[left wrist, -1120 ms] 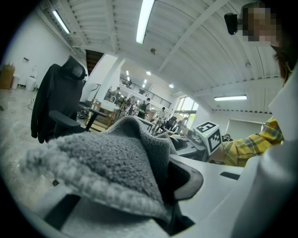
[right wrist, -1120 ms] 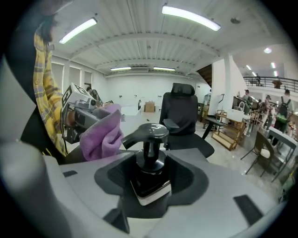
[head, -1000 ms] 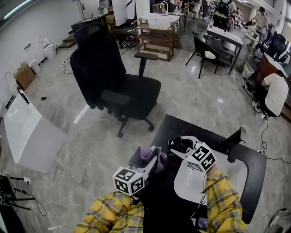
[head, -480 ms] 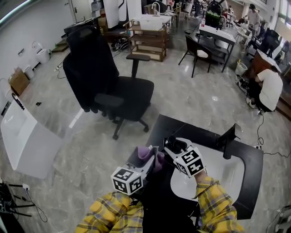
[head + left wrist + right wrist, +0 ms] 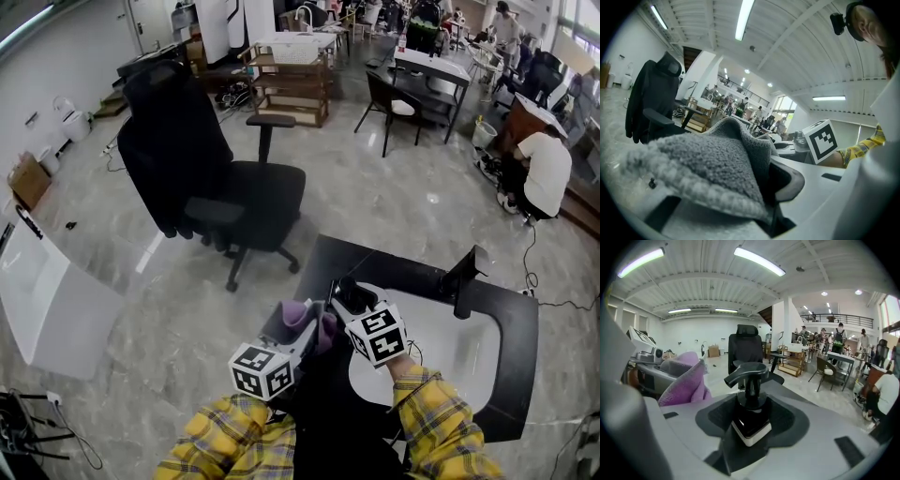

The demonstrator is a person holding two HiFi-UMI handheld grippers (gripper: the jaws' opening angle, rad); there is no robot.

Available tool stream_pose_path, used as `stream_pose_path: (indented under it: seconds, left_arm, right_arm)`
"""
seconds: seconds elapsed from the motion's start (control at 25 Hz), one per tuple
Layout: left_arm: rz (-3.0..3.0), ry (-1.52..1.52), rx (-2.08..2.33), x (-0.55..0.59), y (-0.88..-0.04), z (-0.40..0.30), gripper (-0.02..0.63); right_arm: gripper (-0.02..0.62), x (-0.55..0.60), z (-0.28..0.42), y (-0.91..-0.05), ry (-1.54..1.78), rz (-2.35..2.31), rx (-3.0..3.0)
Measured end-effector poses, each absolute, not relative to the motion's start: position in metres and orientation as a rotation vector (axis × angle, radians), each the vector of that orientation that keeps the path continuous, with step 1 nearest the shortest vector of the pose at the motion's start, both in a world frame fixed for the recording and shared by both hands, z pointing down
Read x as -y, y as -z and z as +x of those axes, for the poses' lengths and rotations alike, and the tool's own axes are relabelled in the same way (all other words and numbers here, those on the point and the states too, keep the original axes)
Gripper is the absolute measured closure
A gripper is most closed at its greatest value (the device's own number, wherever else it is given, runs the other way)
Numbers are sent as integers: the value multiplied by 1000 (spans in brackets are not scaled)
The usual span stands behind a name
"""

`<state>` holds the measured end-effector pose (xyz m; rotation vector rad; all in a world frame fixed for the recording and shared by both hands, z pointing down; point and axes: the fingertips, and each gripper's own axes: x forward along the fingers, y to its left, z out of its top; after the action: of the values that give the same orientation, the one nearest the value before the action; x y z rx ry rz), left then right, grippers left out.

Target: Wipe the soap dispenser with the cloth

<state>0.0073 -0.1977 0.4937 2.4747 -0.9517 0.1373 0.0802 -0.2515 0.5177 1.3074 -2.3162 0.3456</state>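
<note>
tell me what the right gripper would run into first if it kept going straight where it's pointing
The right gripper holds the soap dispenser in its tongs. Beyond that, the black office chair is dead ahead, though tilted down it may reach floor first.

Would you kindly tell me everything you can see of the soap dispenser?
The soap dispenser is a plastic-looking pump bottle: glossy dark body, white base, black collar and black pump head with its spout pointing left in the right gripper view. It sits pump-up between the pads of the right hand-held gripper, which clamp its body. The purple cloth lies beside it, not touching.
</note>
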Motion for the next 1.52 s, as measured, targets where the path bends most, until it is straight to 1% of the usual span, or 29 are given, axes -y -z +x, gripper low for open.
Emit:
stream_pose_path:
  seconds: [0.72,0.96,1.0,1.04,1.08,1.32,1.44,1.52]
  left_arm:
    - [2486,-140,923,190,-491,3,528]
    - [2490,-125,920,188,-488,2,528]
    - [2493,-120,918,188,-487,1,528]
    - [2495,-113,917,188,-485,0,528]
    - [2496,-107,917,187,-484,-1,528]
    - [2478,-64,917,180,-481,-15,528]
    - [2481,-58,895,176,-484,-20,528]
    - [2485,-55,876,172,-486,-23,528]
  right_arm:
    - [400,252,82,-518,-421,1471,2262]
    - [399,250,82,-517,-435,1421,2288]
    - [387,248,81,-515,-437,1408,2297]
    - [346,245,81,-512,-439,1402,2310]
    - [343,241,81,-508,-443,1405,2323]
    - [341,198,99,-503,-478,1502,2323]
    - [341,178,103,-503,-548,1582,2336]
    - [353,166,103,-502,-595,1650,2336]
